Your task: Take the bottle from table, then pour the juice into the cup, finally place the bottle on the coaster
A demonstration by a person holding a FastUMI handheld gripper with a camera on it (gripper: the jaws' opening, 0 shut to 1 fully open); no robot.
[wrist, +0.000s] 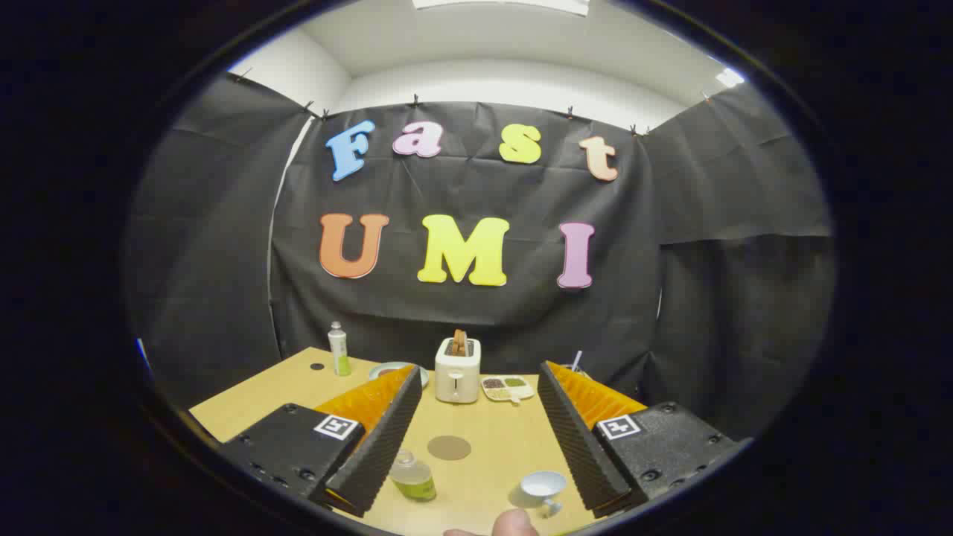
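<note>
Wooden table [514,447] is spreading out under the gripper [476,439], whose two fingers are standing wide apart and holding nothing. Between them, close to the left finger's tip, the bottle [413,476] is sitting upright on the table, its body clear, with yellow-green juice showing low inside it; it is lying just beside the left finger and whether the two are touching cannot be told. Just beyond the bottle, in the middle of the gap, the round brown coaster [449,447] is lying flat on the wood, apart from the bottle. Near the right finger's tip the white cup [543,487] is standing with its mouth up, well apart from the bottle. A fingertip [514,523] of a person is showing at the near edge of the table, just in front of the cup.

Farther back, beyond the fingers, a white toaster [457,378] is standing with slices of toast sticking up out of it. Just to its right a divided tray [508,387] is holding small heaps of dark and green stuff. To its left a plate [398,370] is peeping from behind the left finger, and farther left a tall bottle with a green label [339,350] is standing near the far edge of the table. Black cloth is hanging behind it all.
</note>
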